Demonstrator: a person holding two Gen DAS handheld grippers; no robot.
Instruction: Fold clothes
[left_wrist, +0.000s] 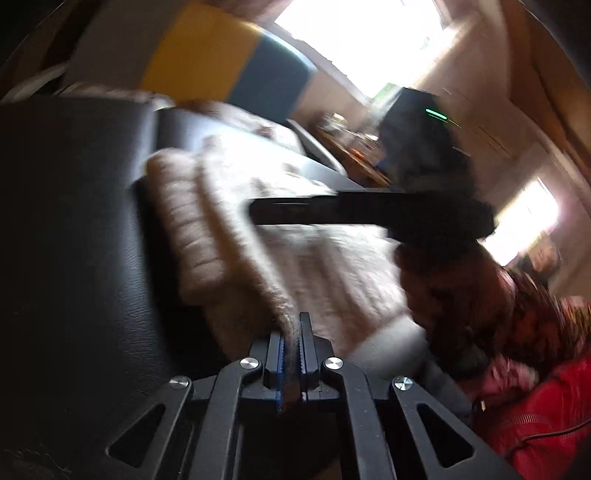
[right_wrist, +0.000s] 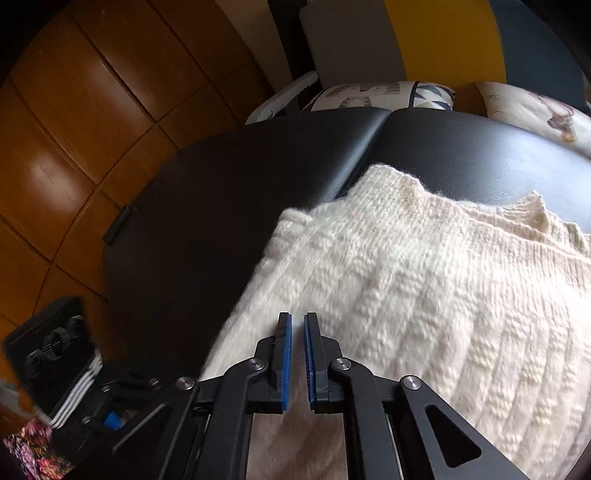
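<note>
The black padded bench (right_wrist: 280, 177) carries everything: a wide leather-like top with a seam running across its far part, and wooden floor beyond its left edge. On it lies one cream knitted sweater (right_wrist: 424, 288), spread over the near right portion of the bench, its ribbed neckline towards the far edge and its body running back towards the near edge, so the long axis goes near to far as the right wrist camera sees it.

The right gripper (right_wrist: 297, 343) hovers over the near left part of the sweater, its blue-padded jaws a narrow gap apart with nothing between them; whether the tips touch the knit I cannot tell. The left edge of the garment lies just to the left of these jaws, so this claw looks the nearer one for taking that side.

The left gripper (left_wrist: 291, 339) is clamped on a fold of the sweater's edge, a strip of knit pinched between its blue pads. From its view, which is blurred, the sweater stretches ahead and to the right, with a thick rolled ribbed band on the left, and the other gripper crosses over the cloth.

Counted: one bench, one sweater, two grippers, and two patterned pillows (right_wrist: 384, 94) at the bench's far edge.
</note>
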